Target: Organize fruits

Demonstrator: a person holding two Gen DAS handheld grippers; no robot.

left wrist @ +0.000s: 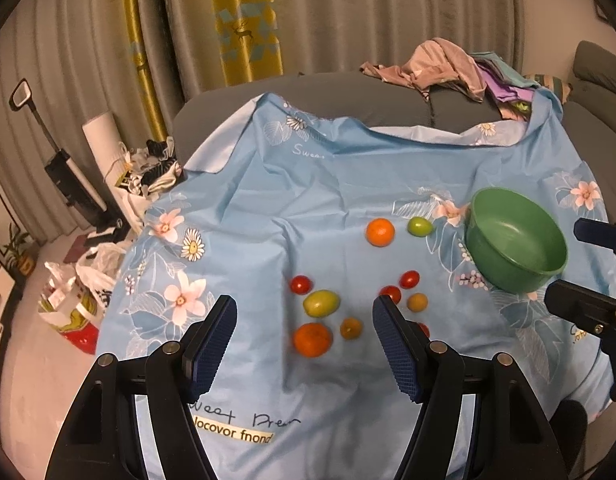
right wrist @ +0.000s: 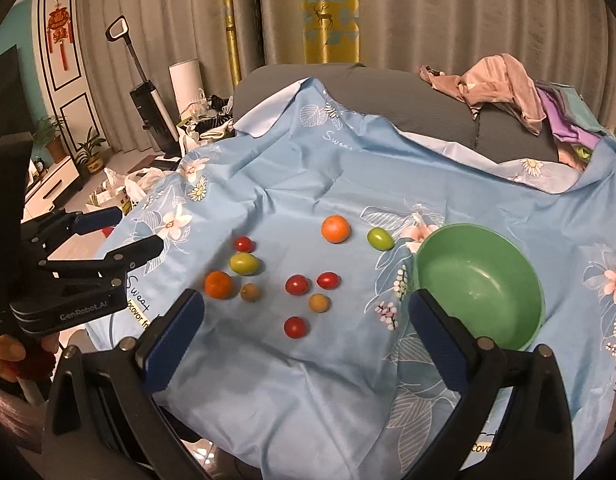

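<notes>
Nearest the right wrist camera, the right tongs point(right wrist: 304, 328) stood wide apart and held nothing, poised above the blue floral cloth point(right wrist: 308, 392) that covered the surface. Left tongs point(left wrist: 304, 332) were likewise spread wide and empty, hovering over the side of the scatter away from the bowl.

Every fruit lay loose on the cloth, none inside the green bowl point(right wrist: 482, 286), which sat empty and slightly tipped. Taking that bowl as the landmark: a green fruit point(right wrist: 380, 238) lay just beside its rim, on the far side, and an orange point(right wrist: 335, 229) a little farther out along the same line. Three cherry tomatoes point(right wrist: 296, 284) and a small brownish fruit point(right wrist: 319, 303) made a cluster at middle distance from the bowl. Farthest from it sat a second orange point(right wrist: 218, 285), a larger green fruit point(right wrist: 244, 263), another brownish fruit point(right wrist: 250, 292) and one more cherry tomato point(right wrist: 244, 244).

Judging by this layout, the right tongs were nearer the bowl and the middle cluster, whose nearest cherry tomato point(right wrist: 296, 327) lay almost straight ahead between the jaws. The far group lay ahead of the left tongs, the second orange closest. The larger green fruit was oval, its long axis running roughly across that view.
</notes>
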